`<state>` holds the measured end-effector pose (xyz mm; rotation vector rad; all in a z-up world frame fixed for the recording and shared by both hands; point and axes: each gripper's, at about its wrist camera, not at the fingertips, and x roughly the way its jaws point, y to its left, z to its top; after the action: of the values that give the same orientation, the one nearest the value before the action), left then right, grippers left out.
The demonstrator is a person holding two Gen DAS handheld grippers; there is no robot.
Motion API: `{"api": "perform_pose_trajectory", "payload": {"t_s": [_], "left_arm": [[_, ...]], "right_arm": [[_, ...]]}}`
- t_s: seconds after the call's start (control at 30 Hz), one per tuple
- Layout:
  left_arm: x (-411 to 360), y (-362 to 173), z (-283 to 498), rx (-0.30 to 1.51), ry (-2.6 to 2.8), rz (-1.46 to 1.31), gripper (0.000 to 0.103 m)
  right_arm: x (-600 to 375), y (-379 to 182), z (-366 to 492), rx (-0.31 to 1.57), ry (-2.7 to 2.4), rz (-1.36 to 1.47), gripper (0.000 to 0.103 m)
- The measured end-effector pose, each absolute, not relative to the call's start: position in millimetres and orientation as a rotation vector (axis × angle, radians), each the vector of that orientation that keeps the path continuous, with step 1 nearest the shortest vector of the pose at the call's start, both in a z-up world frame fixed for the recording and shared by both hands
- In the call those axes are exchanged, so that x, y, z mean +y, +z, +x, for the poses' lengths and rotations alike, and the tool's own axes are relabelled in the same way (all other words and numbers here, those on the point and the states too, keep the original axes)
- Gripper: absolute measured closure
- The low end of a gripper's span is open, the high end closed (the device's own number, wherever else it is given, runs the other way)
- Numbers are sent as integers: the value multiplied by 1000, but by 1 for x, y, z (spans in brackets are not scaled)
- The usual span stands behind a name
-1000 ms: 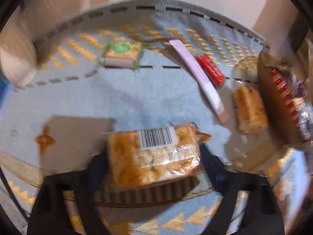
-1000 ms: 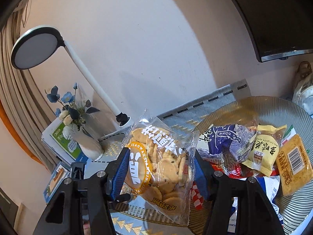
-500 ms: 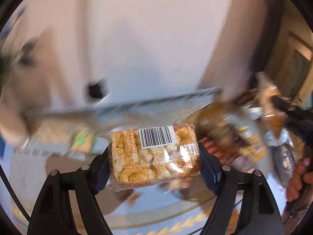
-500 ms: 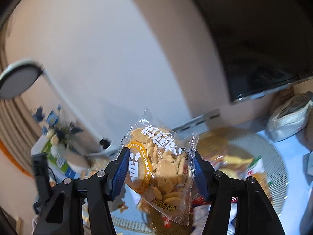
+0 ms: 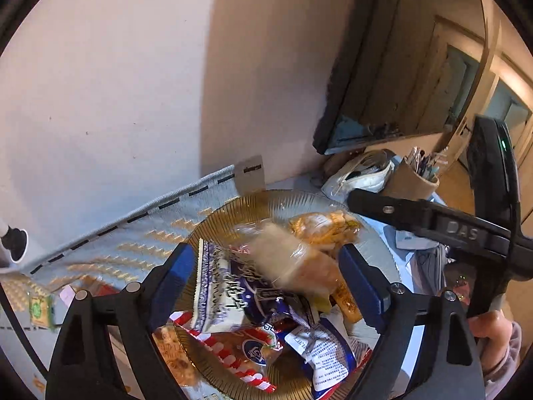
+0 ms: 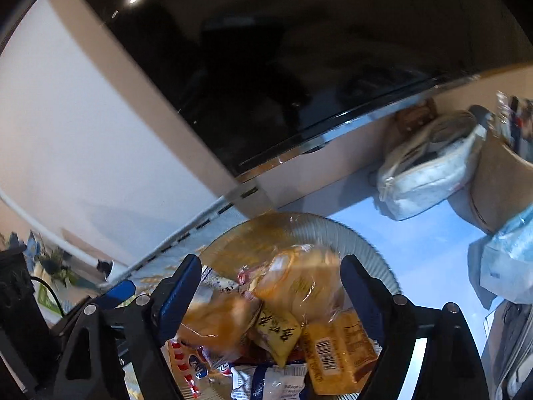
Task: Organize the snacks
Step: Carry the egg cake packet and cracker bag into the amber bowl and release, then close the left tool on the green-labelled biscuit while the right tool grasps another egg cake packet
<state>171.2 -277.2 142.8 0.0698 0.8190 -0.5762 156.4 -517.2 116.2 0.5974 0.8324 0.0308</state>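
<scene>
An amber glass plate (image 5: 253,200) (image 6: 366,243) holds a pile of snack packets. My left gripper (image 5: 268,281) hangs over it with its jaws opening. A blurred orange rice-cracker packet (image 5: 286,263) sits between the blue pads, free of both and dropping onto the pile. My right gripper (image 6: 269,291) is over the same plate, jaws opening too. Its clear bag of round biscuits (image 6: 299,280) is blurred and loose between the pads, on top of the pile. A yellow packet (image 6: 276,330) and a barcoded orange packet (image 6: 336,356) lie below.
A patterned blue tablecloth (image 5: 133,233) at left carries a green packet (image 5: 40,310). A white pouch (image 6: 426,180) and a brown cup of pens (image 5: 416,180) stand behind the plate, under a dark screen (image 6: 266,66). A person's hand (image 5: 493,330) holds the right gripper's black frame (image 5: 433,226).
Both grippers have swung from the tablecloth side to above the plate. Each gripped its packet before; now both have spread their jaws and the packets have come loose.
</scene>
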Motion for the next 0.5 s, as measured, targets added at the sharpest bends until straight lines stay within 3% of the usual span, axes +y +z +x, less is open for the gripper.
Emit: {"api": "perform_pose_trajectory", "payload": {"t_s": [0.5], "left_arm": [[-171,140,181,817,-368,39,15]], "right_arm": [[-445,147,139,763,112,622,13]]}}
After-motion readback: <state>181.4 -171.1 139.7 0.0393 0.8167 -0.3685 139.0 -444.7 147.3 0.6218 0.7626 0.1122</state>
